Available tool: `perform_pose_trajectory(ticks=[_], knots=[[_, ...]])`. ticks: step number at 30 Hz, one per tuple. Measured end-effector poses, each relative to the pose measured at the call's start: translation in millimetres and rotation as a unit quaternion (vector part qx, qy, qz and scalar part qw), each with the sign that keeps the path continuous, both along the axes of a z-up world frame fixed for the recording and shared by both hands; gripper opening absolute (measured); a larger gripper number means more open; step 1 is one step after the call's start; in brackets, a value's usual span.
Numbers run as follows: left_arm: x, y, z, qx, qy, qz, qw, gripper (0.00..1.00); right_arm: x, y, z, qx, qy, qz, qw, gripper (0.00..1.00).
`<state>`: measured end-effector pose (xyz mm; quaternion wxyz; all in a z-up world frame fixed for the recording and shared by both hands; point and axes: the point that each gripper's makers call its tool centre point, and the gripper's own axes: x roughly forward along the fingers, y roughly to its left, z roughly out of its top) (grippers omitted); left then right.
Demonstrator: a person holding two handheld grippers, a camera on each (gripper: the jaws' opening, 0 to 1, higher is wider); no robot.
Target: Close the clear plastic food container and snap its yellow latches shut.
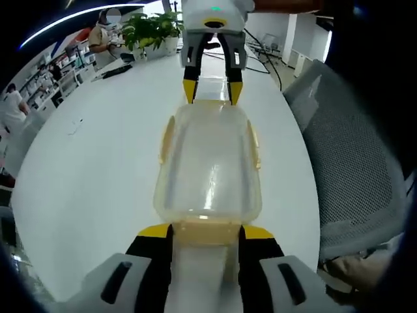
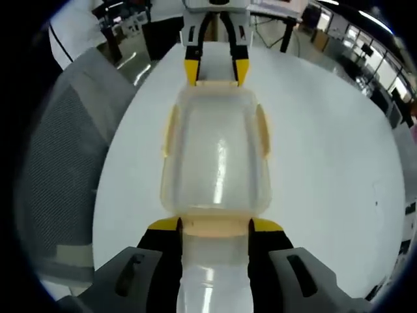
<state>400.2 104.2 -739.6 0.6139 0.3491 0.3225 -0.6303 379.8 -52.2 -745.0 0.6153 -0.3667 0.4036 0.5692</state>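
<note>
Resting on the white table, the clear food container sits lidded between your grippers: left gripper and right gripper each clamp an end yellow latch.

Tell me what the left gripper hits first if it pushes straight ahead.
The container. The left gripper already has its jaws at the near end latch, so it would shove the container along the table toward the right gripper at the far end. Actual contact is unclear.
</note>
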Motion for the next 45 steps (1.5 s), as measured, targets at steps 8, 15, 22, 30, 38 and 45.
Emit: perform_pose_trajectory(ticks=[8,15,22,30,38,45], knots=[[-3.6,-2,17.9,-0.002,-0.004,0.004,1.0,0.34,-1,-2,17.9,0.002,0.001,0.006,1.0,0.35],[-4.4,-11,36.1,-0.009,-0.011,0.001,0.9999,0.34,-3,-12,37.2,0.003,-0.004,0.005,1.0,0.35],[-5.4,-27,48.4,-0.01,-0.015,-0.002,0.9998,0.34,-5,-29,49.9,-0.001,-0.008,0.003,1.0,0.35],[-4.7,-53,53.4,-0.012,-0.016,-0.009,0.9998,0.34,-9,-55,57.5,-0.003,-0.012,-0.004,0.9999,0.35],[-5.7,-80,54.2,-0.013,-0.017,-0.018,0.9996,0.34,-14,-83,59.5,-0.008,-0.011,-0.012,0.9998,0.35],[-8.6,-101,54.0,-0.014,-0.016,-0.024,0.9995,0.34,-19,-103,59.7,-0.007,-0.009,-0.018,0.9998,0.35]])
